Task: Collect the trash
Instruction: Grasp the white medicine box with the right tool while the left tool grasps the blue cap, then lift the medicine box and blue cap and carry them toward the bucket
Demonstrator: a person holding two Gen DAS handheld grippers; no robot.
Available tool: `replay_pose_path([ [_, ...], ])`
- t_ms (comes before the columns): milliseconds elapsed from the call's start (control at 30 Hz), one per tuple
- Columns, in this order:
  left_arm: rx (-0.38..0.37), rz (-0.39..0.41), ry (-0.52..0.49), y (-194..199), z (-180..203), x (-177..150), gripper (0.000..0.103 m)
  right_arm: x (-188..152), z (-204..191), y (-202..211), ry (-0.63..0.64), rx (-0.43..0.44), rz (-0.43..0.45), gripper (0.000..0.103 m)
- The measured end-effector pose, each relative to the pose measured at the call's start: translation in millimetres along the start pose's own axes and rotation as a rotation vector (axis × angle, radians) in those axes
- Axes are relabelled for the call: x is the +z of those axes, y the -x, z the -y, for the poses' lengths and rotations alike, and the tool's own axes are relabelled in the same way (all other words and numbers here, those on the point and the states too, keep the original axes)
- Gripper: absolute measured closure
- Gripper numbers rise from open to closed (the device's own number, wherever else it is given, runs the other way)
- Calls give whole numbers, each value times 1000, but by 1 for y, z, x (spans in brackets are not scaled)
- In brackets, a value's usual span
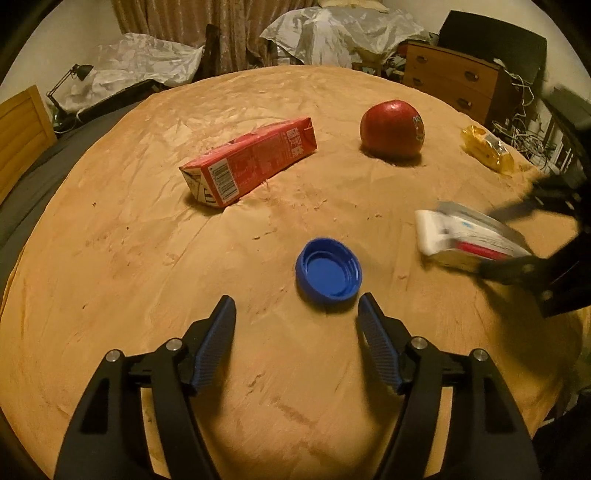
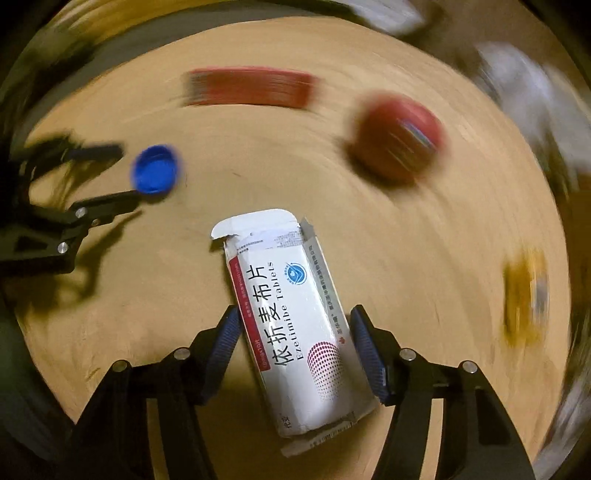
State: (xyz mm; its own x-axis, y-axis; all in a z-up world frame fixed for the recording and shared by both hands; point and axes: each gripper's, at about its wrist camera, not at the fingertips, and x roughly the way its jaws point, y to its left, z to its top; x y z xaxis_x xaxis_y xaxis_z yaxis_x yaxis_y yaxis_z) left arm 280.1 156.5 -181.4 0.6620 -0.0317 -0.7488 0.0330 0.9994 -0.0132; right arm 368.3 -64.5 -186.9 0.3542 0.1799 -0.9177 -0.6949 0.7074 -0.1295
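Right gripper (image 2: 293, 325) is straddling the white tablet box (image 2: 295, 325), jaws parted, pads just beside its sides. Left gripper (image 1: 297, 310) is standing open, blue bottle cap (image 1: 328, 269) lying just ahead.

A lived-in home, seemingly a bedroom or spare room, is indicated. Beyond the far edge of the round bench (image 1: 147, 229), a curtain (image 1: 207, 29), a wooden chest of drawers (image 1: 450, 81), a black desk lamp (image 1: 70, 79) and furniture draped in plastic sheets (image 1: 332, 33) are seen. Tangled cables (image 1: 524, 122) are heaped at the right.
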Motion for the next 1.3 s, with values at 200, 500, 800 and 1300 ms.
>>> replay_pose_path([
  [200,17,2,9,-8,12,9,37,-38,10,23,-104,-15,-10,37],
  [500,158,-34,5,-16,24,11,41,-30,-5,21,37,-99,-31,37],
  [800,180,-17,27,-12,26,13,65,-21,-5,15,37,-93,-32,37],
  [1300,194,-14,23,-15,28,14,65,-21,-8,1,-16,-55,-21,37],
])
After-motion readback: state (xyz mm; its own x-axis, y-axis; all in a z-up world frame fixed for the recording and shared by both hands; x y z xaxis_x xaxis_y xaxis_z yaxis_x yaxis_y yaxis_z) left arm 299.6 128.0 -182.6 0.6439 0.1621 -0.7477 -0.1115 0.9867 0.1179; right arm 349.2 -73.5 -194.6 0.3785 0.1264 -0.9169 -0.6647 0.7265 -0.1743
